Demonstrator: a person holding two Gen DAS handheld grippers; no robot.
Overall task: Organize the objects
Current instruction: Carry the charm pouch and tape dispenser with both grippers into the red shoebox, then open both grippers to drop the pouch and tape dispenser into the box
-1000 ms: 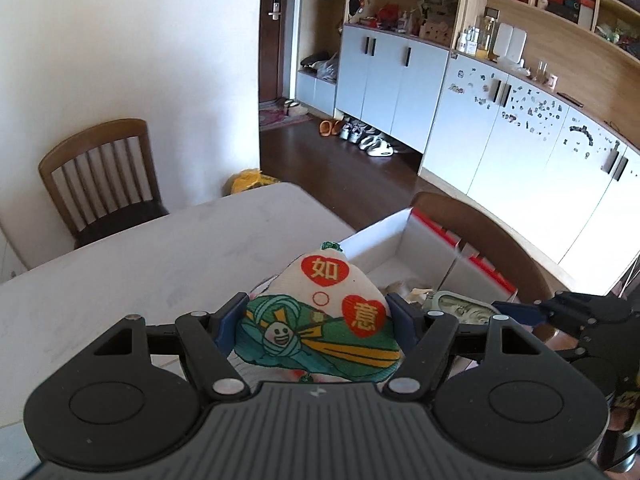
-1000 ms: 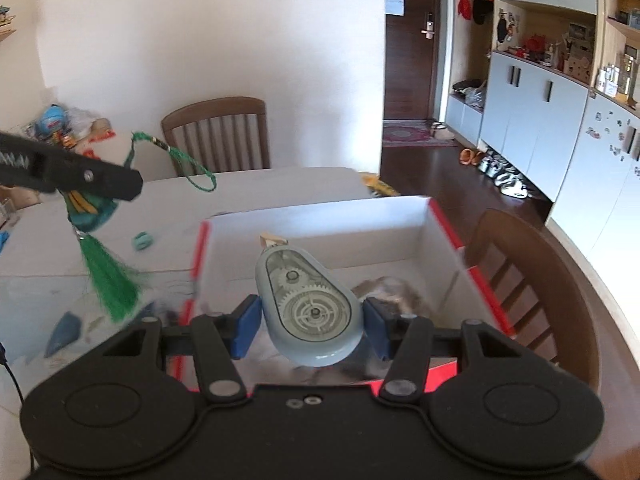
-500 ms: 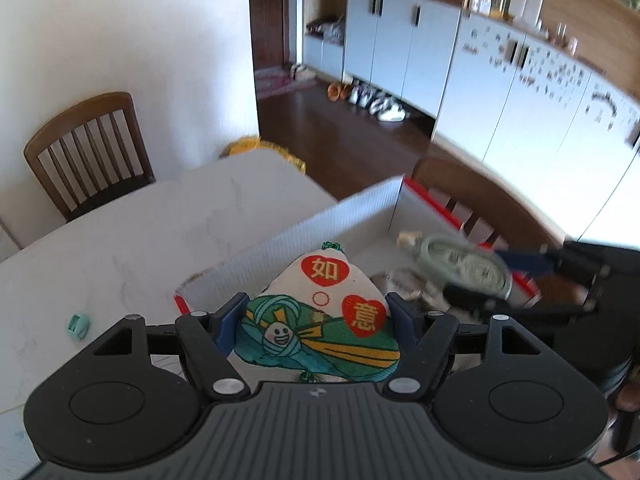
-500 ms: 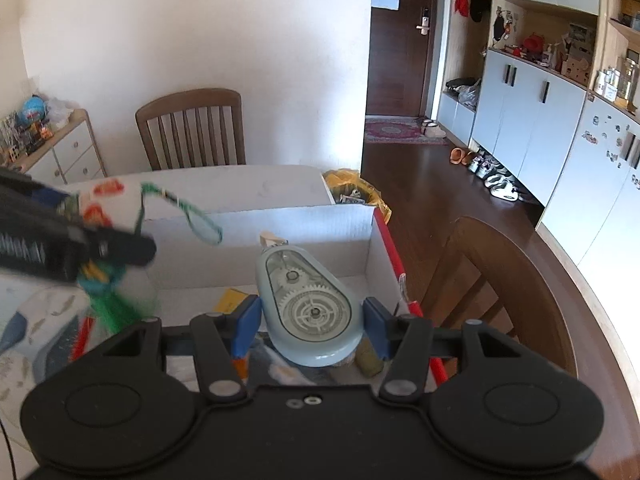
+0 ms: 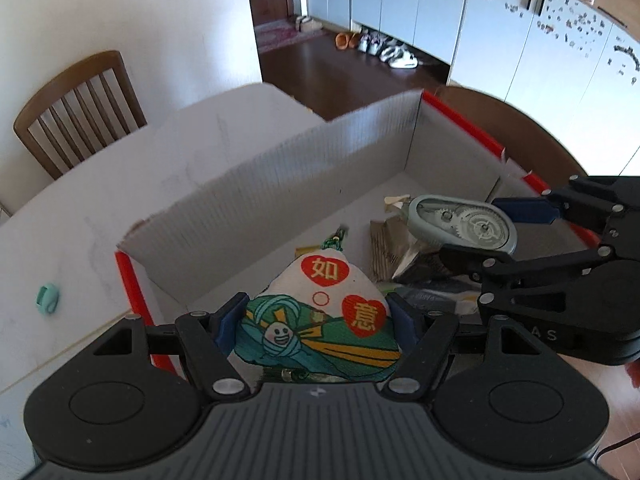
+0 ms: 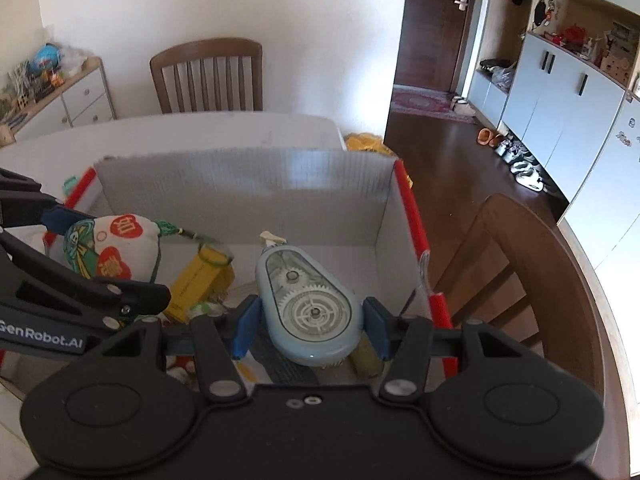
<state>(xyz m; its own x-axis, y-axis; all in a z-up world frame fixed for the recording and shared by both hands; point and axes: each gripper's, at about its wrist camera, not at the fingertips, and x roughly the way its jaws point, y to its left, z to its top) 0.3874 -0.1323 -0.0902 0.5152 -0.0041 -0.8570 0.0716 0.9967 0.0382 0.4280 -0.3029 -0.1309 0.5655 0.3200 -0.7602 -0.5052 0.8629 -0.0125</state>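
Left gripper (image 5: 316,320) clamps a printed cloth pouch (image 5: 320,316), blue pads pressed on both its sides; the pouch hangs over the near left part of the open box (image 5: 280,168). From the right wrist view the same pouch (image 6: 108,248) sits between the left gripper's fingers, its green cord trailing toward a yellow pack (image 6: 196,280) lying in the box.

Right gripper (image 6: 310,324) grips a pale blue tape dispenser (image 6: 308,304) with see-through gear casing, pads tight on either side, nozzle pointing away from the camera. It is held above the box interior, right of the pouch. In the left wrist view the dispenser (image 5: 460,226) is over crumpled packets (image 5: 400,252) on the box floor.

The box (image 6: 248,184) has white corrugated walls with red edges and sits on a white table (image 5: 100,184). A small mint object (image 5: 47,299) lies on the table, left of the box and apart from it. Wooden chairs (image 6: 208,74) stand at the table's far and right sides.
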